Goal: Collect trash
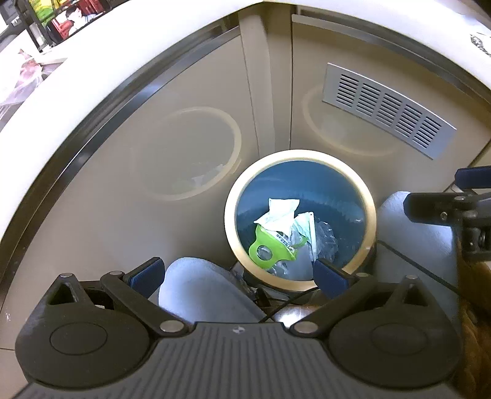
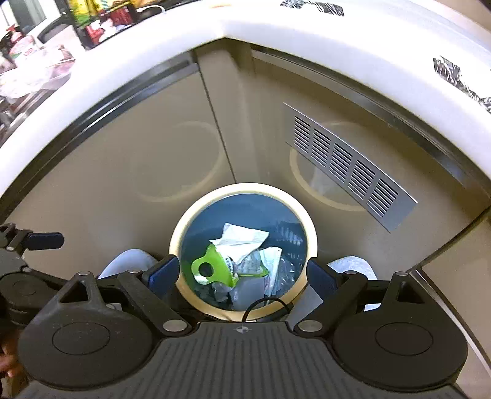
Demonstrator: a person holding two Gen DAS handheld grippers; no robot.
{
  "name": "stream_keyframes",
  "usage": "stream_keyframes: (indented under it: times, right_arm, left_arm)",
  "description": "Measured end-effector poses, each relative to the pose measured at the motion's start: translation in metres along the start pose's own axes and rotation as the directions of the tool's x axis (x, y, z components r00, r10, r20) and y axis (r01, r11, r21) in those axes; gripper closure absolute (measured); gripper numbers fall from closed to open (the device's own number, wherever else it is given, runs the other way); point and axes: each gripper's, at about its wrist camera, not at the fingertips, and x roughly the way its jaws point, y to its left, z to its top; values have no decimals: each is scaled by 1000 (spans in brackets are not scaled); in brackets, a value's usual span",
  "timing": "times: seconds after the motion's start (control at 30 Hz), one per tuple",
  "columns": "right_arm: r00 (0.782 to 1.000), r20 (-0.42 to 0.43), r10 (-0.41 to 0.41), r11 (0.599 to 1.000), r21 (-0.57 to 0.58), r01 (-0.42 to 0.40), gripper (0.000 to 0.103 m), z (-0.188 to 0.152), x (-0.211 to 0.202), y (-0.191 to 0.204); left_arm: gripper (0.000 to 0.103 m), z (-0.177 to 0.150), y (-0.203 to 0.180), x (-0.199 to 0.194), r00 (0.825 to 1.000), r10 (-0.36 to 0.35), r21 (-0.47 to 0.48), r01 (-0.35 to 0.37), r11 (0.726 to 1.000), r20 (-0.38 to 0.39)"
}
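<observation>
Both pairs of fingers (image 1: 236, 276) (image 2: 242, 273) stand spread with nothing between them (trash already dropped, I judge). Bin (image 2: 176, 242) sits at lower centre, holding a green wrapper (image 2: 214, 270) and white paper (image 2: 242, 238). Next, lift clear toward the worktop (image 2: 276, 27) without snagging the cable (image 2: 264, 304).

Even, fairly bright indoor light gives soft shadows, the glossy cabinet panels (image 1: 190, 153) mirror the bin's rim (image 1: 233, 196) as pale rings, fisheye curving bends the white worktop edge (image 2: 92, 79), and the far corners blur.
</observation>
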Motion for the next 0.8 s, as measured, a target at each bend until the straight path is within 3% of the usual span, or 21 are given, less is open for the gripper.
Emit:
stream_keyframes:
  times: [0.47, 0.8]
  right_arm:
    - [999, 1, 47, 997, -58, -47, 11, -3, -22, 6]
    - [976, -74, 206, 976, -58, -211, 11, 13, -66, 1]
  left_arm:
    - [0, -2, -5, -21, 999, 13, 39, -14, 999, 33]
    - [0, -1, -5, -51, 999, -11, 128, 5, 992, 47]
